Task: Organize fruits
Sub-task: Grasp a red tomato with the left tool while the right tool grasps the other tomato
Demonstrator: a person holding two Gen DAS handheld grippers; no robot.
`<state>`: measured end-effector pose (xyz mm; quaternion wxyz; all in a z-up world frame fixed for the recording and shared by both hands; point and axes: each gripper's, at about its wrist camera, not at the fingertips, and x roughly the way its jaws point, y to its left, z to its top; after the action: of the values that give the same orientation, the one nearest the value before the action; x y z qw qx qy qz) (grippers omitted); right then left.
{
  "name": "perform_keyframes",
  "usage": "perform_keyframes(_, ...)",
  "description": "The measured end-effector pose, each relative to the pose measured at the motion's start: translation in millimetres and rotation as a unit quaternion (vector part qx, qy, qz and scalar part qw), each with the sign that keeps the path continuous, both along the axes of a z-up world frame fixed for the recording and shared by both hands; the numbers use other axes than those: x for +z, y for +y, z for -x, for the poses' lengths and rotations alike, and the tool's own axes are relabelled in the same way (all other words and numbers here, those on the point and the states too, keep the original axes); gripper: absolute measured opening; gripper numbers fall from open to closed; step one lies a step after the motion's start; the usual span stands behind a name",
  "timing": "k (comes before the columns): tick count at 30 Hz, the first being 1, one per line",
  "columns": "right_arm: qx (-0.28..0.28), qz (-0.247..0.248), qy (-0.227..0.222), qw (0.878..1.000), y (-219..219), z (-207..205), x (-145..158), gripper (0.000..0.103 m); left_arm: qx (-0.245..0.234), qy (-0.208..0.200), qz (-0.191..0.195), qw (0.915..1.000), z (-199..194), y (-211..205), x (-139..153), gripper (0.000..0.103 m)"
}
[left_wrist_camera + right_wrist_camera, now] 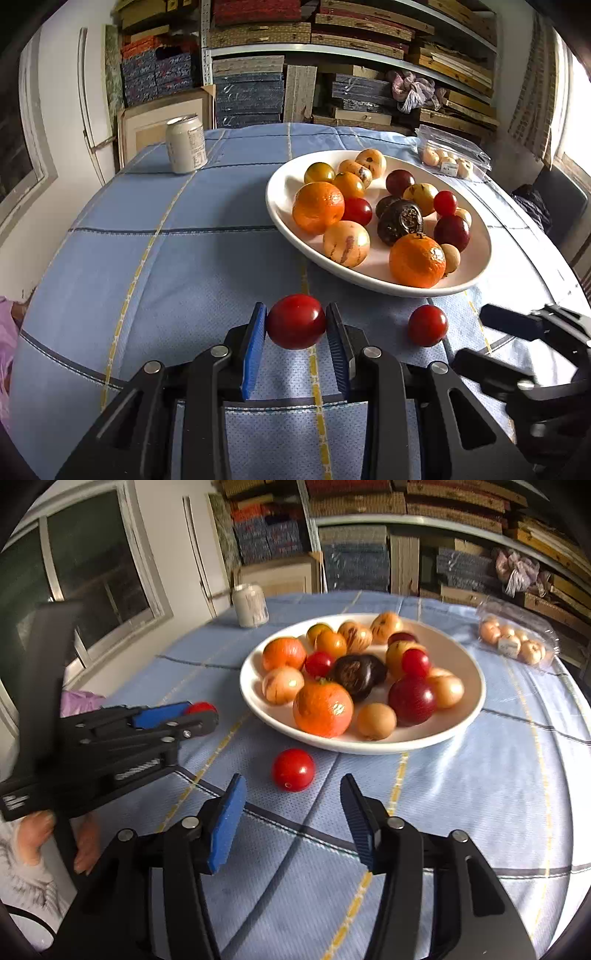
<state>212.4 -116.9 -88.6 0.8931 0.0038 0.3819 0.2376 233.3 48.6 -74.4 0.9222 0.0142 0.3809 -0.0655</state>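
A white plate (280,192) (469,709) on the blue tablecloth holds several fruits: oranges, red tomatoes, dark and pale fruits. My left gripper (296,320) is shut on a red tomato (296,321) just above the cloth, in front of the plate; in the right wrist view it shows at the left (201,710), the tomato (200,707) peeking out behind its fingers. A second red tomato (427,325) (293,770) lies loose on the cloth. My right gripper (293,794) is open, its fingers either side of and just short of that tomato. It also shows in the left wrist view (476,336).
A pale drink can (185,144) (250,605) stands at the far left of the table. A clear plastic pack of small pale fruits (448,162) (517,642) lies at the far right. Shelves of stacked boards fill the background. The person's hand (37,834) is at lower left.
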Motion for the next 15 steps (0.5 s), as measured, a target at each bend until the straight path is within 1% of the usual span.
perform_keyframes(1,-0.001,0.003,0.004,1.0,2,-3,-3,0.047,-0.001,0.0,0.001,1.0,0,0,0,0.033)
perform_keyframes(5,-0.005,0.005,0.016,1.0,7,-15,-9,0.044,-0.002,-0.006,0.001,1.0,2,1,1,0.033)
perform_keyframes(6,-0.005,0.007,0.017,1.0,8,-17,-10,0.041,-0.002,-0.006,0.003,1.0,1,1,1,0.033)
perform_keyframes(11,0.001,0.02,0.017,1.0,20,-25,-13,0.039,-0.002,-0.004,0.003,1.0,2,3,0,0.033)
perform_keyframes(15,0.001,0.025,0.025,0.999,24,-30,-17,0.033,-0.002,-0.004,0.003,1.0,1,3,0,0.033)
